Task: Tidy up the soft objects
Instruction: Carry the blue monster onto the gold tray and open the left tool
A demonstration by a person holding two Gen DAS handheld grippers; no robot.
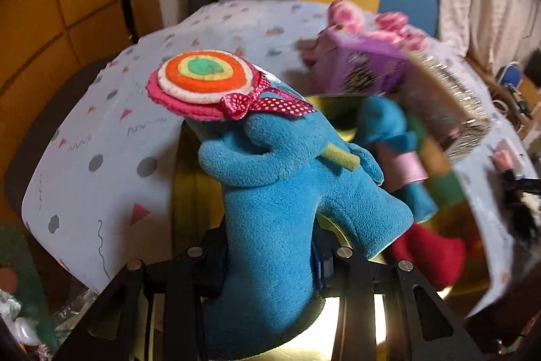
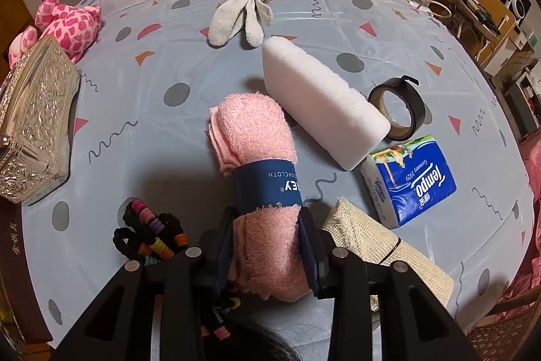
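In the left wrist view my left gripper (image 1: pixel 270 259) is shut on the lower body of a blue plush toy (image 1: pixel 287 192). The toy carries a felt lollipop (image 1: pixel 203 80) with a dotted bow and hangs over a shiny gold container (image 1: pixel 355 310). A second blue soft toy (image 1: pixel 385 124) and a red one (image 1: pixel 429 249) lie in that container. In the right wrist view my right gripper (image 2: pixel 268 235) is shut on a rolled pink washcloth (image 2: pixel 257 131) with a navy paper band, which lies on the patterned tablecloth (image 2: pixel 135 90).
Around the washcloth lie a white sponge block (image 2: pixel 321 104), knotted white socks (image 2: pixel 243 12), a black tape roll (image 2: pixel 395 110), a tissue pack (image 2: pixel 412 181), a beige mesh cloth (image 2: pixel 372 239) and beaded hair ties (image 2: pixel 152 232). An embossed silver box (image 2: pixel 33 124) and a pink plush (image 2: pixel 71 26) sit at left.
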